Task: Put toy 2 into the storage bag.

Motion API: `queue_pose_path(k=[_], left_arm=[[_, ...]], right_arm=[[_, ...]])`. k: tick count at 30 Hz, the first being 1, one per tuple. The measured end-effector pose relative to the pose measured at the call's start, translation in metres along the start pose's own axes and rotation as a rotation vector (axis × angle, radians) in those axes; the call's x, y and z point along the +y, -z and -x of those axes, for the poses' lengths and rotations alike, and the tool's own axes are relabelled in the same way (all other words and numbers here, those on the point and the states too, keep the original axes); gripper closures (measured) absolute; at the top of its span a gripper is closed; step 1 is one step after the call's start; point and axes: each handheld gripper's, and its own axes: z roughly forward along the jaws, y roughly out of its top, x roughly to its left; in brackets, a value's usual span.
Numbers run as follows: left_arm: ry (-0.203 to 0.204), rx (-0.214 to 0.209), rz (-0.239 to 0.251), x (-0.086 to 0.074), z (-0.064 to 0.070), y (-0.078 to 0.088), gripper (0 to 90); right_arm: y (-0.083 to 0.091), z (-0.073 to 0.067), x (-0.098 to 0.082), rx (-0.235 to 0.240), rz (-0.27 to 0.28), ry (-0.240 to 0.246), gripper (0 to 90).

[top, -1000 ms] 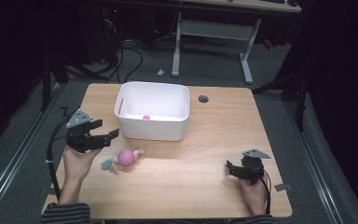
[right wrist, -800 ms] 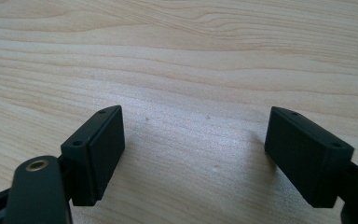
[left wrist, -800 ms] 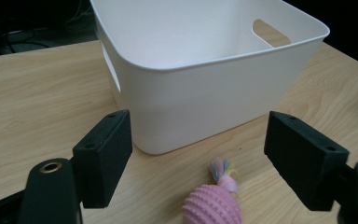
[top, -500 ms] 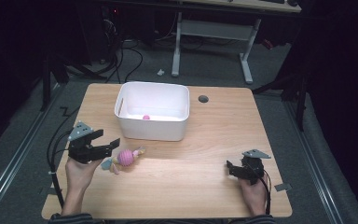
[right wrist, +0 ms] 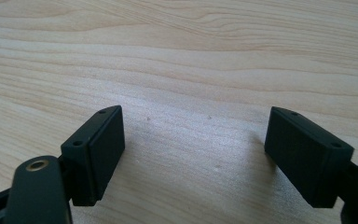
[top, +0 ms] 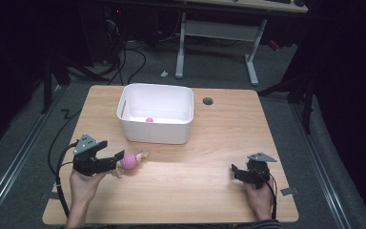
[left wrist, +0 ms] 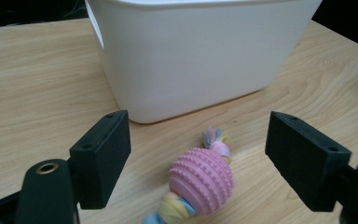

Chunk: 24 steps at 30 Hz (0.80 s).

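Pink knobbly ball toy (left wrist: 201,181) lies on the counter (top: 209,181) at lower left, just before the white bin (top: 156,114); my left tongs (top: 118,161) have dropped around it, jaws wide, ready to close, right tongs (top: 235,171) idle and open.

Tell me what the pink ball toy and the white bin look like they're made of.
Pink ball toy: probably soft rubber, matte, with rows of small raised nubs; the pastel strip threaded through it looks like knotted fleece fabric. White bin: likely molded plastic, with smooth, slightly glossy walls, rounded corners and a cut-out handle slot. Table: light wood grain, possibly laminate.
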Motion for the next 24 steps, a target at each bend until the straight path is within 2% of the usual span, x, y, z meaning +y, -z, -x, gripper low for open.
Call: queue_pose_path(k=[11,18,24], left_arm=[[-0.011,-0.01,-0.026,-0.02,0.007,-0.012,21.4],[-0.016,-0.015,-0.036,-0.027,0.009,-0.018,20.2],[-0.026,-0.014,-0.063,-0.034,0.011,-0.028,19.1]], right_arm=[[0.0,0.0,0.0,0.0,0.0,0.0,20.1],[0.0,0.0,0.0,0.0,0.0,0.001,20.1],[0.0,0.0,0.0,0.0,0.0,0.0,20.1]])
